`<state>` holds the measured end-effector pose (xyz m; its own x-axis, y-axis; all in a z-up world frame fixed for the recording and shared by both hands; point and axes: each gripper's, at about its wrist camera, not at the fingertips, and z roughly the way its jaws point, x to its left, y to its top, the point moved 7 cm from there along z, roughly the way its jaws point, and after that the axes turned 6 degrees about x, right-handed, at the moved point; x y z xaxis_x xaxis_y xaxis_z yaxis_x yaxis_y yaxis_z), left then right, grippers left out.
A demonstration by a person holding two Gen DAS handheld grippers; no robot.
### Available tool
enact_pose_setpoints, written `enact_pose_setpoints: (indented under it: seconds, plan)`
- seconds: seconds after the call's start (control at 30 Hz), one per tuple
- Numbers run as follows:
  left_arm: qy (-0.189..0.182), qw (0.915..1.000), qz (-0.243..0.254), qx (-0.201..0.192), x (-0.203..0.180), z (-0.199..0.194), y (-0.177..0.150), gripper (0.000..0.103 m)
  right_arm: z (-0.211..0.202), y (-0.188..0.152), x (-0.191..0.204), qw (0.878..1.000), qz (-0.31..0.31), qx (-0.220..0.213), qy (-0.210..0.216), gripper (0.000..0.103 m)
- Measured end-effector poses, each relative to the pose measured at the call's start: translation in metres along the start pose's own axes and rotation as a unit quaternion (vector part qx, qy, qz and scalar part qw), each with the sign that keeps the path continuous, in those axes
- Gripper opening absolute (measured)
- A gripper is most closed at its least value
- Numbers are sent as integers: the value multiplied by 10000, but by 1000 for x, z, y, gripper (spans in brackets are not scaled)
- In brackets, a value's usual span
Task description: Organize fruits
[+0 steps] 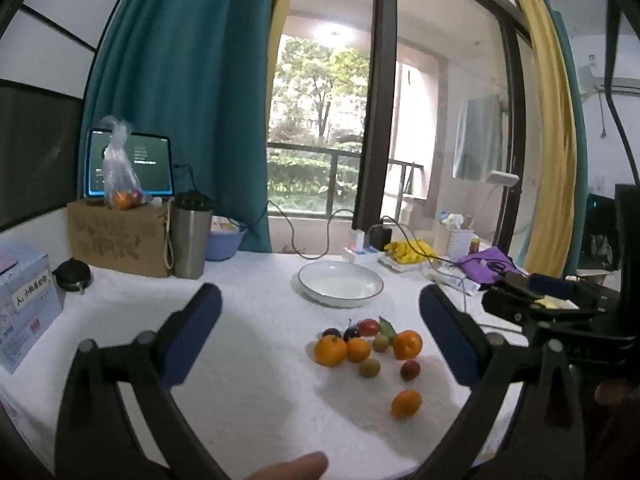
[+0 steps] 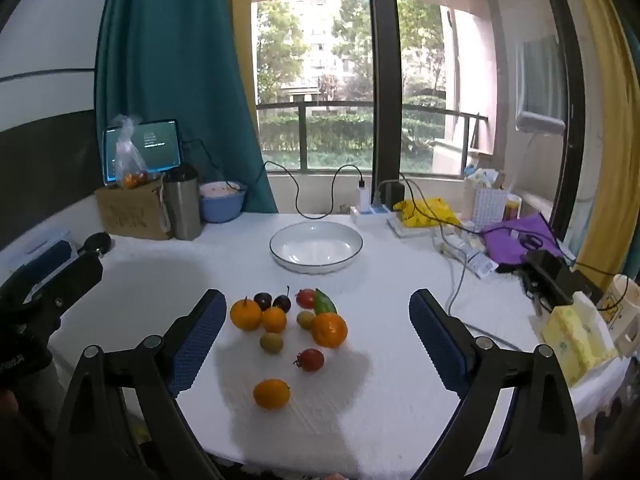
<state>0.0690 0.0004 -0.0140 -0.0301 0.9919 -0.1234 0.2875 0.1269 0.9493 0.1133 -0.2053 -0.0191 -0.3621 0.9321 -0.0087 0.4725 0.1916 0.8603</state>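
Several small fruits lie loose on the white tablecloth: oranges (image 2: 329, 330) (image 1: 407, 344), a lone orange (image 2: 271, 393) (image 1: 406, 403) nearest me, red tomatoes (image 2: 311, 359) (image 1: 410, 370), green fruits (image 2: 271, 342) and dark plums (image 2: 263, 300). An empty white plate (image 2: 316, 247) (image 1: 340, 283) with a dark rim sits behind them. My left gripper (image 1: 320, 304) is open and empty above the table, left of the fruits. My right gripper (image 2: 316, 308) is open and empty, with the fruit pile between its fingers in view. The left gripper's body shows at the far left of the right wrist view (image 2: 52, 280).
At the back left stand a cardboard box (image 2: 132, 212) with a bag of fruit, a tablet, a steel tumbler (image 2: 182, 204) and a blue bowl (image 2: 222, 200). A power strip, cables, yellow cloth (image 2: 428, 210) and purple cloth (image 2: 516, 240) lie at the back right. A tissue pack (image 2: 572, 344) sits right.
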Motion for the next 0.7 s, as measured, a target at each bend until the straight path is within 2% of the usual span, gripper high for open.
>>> enact_pose_setpoints:
  seconds: [0.13, 0.23, 0.7]
  plan:
    - [-22, 9998, -111, -137, 3, -13, 2, 100, -4, 0, 0, 10000, 31, 44, 38, 95]
    - [-16, 9999, -158, 24, 7, -11, 0, 100, -3, 6, 3, 9998, -47, 185, 22, 95]
    - [-23, 9999, -96, 48, 6, -11, 3, 100, -6, 3, 1, 10000, 40, 39, -20, 95]
